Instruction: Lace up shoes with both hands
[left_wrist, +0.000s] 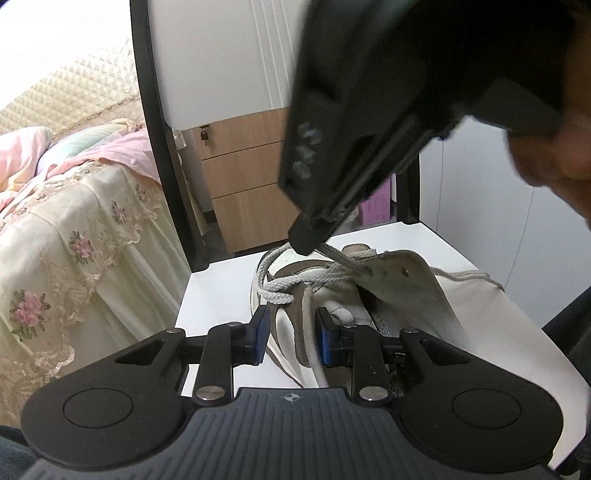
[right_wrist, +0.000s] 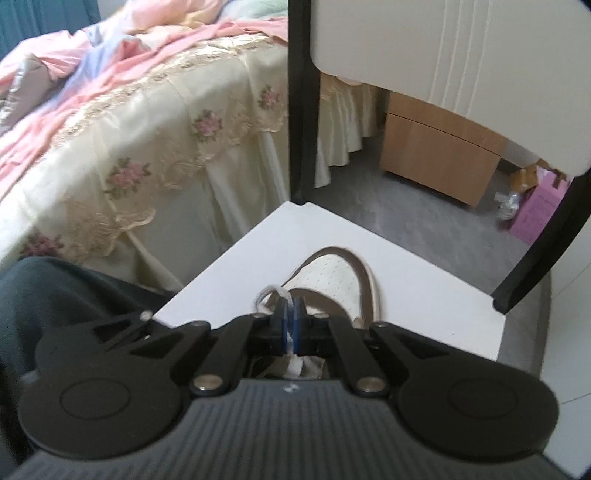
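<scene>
Shoe on white chair seat

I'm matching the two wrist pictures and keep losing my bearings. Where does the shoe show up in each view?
Left wrist view: the shoe lies centre to lower right on the white chair seat, its side between the left gripper's pads, the right gripper above it pinching the lace.
Right wrist view: only the shoe's toe shows, low centre, just beyond the right gripper.
Shared landmark: the wooden drawer cabinet.
</scene>
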